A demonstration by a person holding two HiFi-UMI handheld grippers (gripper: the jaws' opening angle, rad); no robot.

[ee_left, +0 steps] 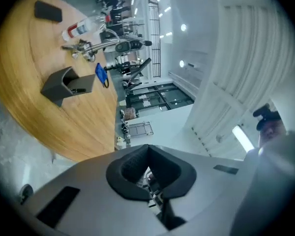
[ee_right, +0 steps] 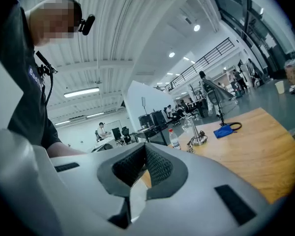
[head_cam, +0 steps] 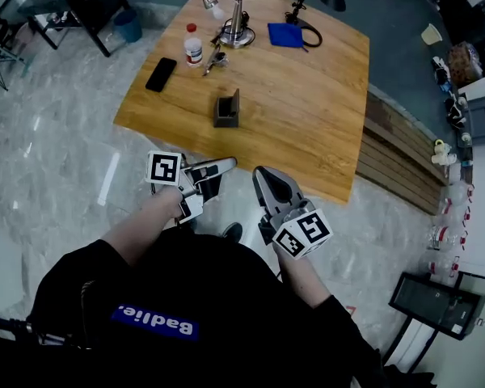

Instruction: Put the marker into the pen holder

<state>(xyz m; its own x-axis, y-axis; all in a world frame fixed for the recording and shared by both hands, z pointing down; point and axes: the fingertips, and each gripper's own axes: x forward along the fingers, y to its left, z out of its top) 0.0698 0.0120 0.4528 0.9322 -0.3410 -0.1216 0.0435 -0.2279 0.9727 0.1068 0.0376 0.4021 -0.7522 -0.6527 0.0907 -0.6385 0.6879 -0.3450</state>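
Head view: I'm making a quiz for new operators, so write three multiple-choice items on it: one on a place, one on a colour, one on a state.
1. Where does the pen holder stand? A on the table; B on the floor; C in a gripper.
2. What colour is the cloth? A red; B blue; C yellow.
3. How are the left gripper and right gripper? A both open; B one open, one shut; C both shut, empty.

1 A: the pen holder sits on the wooden top.
2 B: the cloth is plainly blue.
3 C: each gripper view shows them closed on nothing.
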